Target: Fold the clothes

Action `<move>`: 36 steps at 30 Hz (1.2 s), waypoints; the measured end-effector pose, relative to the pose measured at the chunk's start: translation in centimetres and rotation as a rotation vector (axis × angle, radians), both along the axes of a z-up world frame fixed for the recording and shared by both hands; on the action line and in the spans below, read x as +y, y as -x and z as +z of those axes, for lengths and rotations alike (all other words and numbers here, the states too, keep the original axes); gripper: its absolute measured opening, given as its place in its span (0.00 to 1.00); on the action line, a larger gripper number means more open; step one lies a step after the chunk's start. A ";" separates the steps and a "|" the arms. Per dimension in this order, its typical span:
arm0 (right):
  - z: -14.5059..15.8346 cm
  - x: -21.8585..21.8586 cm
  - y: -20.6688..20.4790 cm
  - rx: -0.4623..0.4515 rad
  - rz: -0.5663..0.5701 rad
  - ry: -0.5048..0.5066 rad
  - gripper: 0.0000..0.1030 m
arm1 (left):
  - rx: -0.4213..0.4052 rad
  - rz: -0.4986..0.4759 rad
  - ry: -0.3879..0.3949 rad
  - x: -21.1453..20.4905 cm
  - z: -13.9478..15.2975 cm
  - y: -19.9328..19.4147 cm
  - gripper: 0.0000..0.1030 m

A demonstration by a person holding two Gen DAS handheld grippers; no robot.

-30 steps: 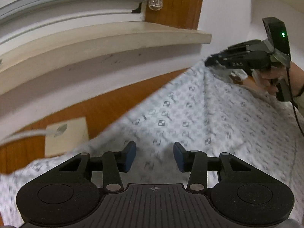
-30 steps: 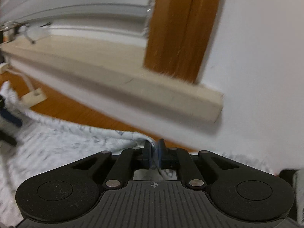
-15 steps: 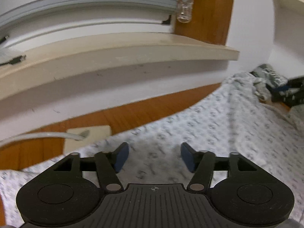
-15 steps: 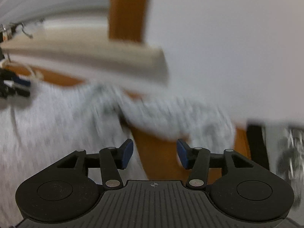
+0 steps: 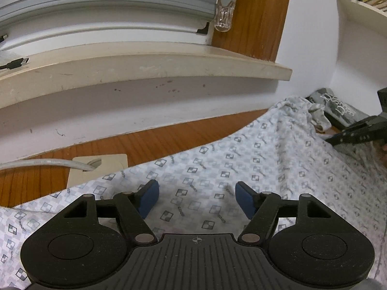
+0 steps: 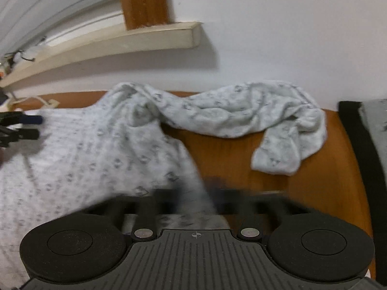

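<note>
A white garment with a grey checker print [image 5: 241,159] lies spread on the wooden table [image 5: 169,140]. My left gripper [image 5: 196,199] is open and empty, its blue pads just above the cloth near its far edge. In the right wrist view the same garment [image 6: 96,149] lies at left, with a crumpled sleeve [image 6: 241,111] stretching right along the wall. My right gripper [image 6: 196,193] is blurred by motion over the garment's edge; I cannot tell how its jaws stand. It also shows in the left wrist view [image 5: 358,135] at far right.
A window sill [image 5: 145,65] juts out above the table's back edge. A beige socket box [image 5: 96,169] with a white cable sits on the table at left. A dark grey printed garment [image 5: 338,108] lies at the right, by the wall.
My right gripper let go of the garment's corner, dropped it by the wall and swung right and lower. My left gripper opened wider over the cloth.
</note>
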State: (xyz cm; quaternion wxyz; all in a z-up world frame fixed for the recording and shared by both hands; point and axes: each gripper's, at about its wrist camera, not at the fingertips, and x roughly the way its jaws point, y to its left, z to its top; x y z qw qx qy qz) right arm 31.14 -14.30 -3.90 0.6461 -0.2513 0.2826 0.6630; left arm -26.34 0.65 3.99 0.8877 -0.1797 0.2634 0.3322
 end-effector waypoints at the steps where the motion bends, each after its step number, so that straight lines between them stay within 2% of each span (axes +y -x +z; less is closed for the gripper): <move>1: 0.7 -0.4 0.1 -0.021 -0.007 -0.024 0.01 | -0.001 0.000 0.001 0.0 0.0 0.0 0.71; 2: 1.8 -1.4 0.0 -0.030 -0.024 -0.071 0.01 | -0.003 0.000 0.002 0.0 0.0 0.0 0.71; 4: 4.2 -4.0 -1.3 0.030 -0.077 -0.177 0.01 | -0.006 -0.001 0.005 0.1 0.0 0.0 0.72; 5: 4.7 -5.1 -1.8 0.031 -0.116 -0.198 0.01 | -0.006 -0.004 0.006 0.0 0.0 0.1 0.73; 7: 3.3 -6.0 -1.9 -0.055 -0.182 -0.127 0.01 | -0.003 -0.009 0.004 0.0 0.0 0.0 0.73; 9: 0.5 -5.4 -2.1 -0.142 -0.230 0.011 0.05 | 0.003 -0.010 0.001 0.0 0.1 0.0 0.73; 11: -0.4 -5.2 -2.4 -0.162 -0.259 0.030 0.10 | 0.008 -0.010 -0.003 -0.1 0.1 -0.1 0.73; 14: 0.5 -4.5 -2.6 -0.099 -0.263 -0.041 0.38 | 0.015 -0.011 -0.008 -0.1 0.1 -0.1 0.73; 17: 1.4 -2.2 -2.7 -0.070 -0.245 -0.073 0.45 | 0.027 -0.014 -0.016 -0.1 0.1 -0.2 0.74; 19: 1.3 -0.1 -3.5 -0.104 -0.273 -0.075 0.58 | 0.032 -0.015 -0.020 -0.2 0.1 -0.3 0.74; 20: 1.2 0.9 -3.9 -0.127 -0.290 -0.074 0.69 | 0.032 -0.015 -0.020 -0.2 0.1 -0.3 0.74; 21: 0.8 1.9 -4.5 -0.145 -0.309 -0.059 0.73 | 0.031 -0.014 -0.020 -0.1 0.1 -0.3 0.74; 23: -0.3 3.7 -5.8 -0.155 -0.344 -0.010 0.73 | 0.025 -0.015 -0.016 -0.1 0.1 -0.2 0.74; 25: -1.0 4.6 -7.1 -0.101 -0.362 0.009 0.72 | 0.018 -0.016 -0.011 0.0 0.1 -0.1 0.74; 26: -1.0 4.8 -7.6 -0.060 -0.368 -0.005 0.67 | 0.015 -0.016 -0.008 0.1 0.1 0.0 0.74; 27: -0.9 4.9 -7.9 -0.022 -0.363 -0.016 0.52 | 0.011 -0.016 -0.006 0.1 0.1 0.0 0.74; 28: -0.8 5.1 -8.0 0.013 -0.351 -0.025 0.41 | 0.008 -0.016 -0.004 0.2 0.1 0.1 0.74; 29: -0.5 5.2 -7.7 0.029 -0.334 -0.030 0.18 | 0.007 -0.016 -0.003 0.2 0.1 0.1 0.74; 30: -0.1 5.3 -7.3 0.032 -0.312 -0.031 0.11 | 0.005 -0.017 -0.003 0.2 0.1 0.1 0.74; 33: 2.6 4.8 -4.5 0.033 -0.225 -0.115 0.09 | 0.006 -0.017 -0.003 0.2 0.1 0.1 0.74; 36: 6.7 4.0 0.4 0.022 -0.094 -0.224 0.08 | 0.005 -0.013 -0.004 0.2 0.2 0.2 0.74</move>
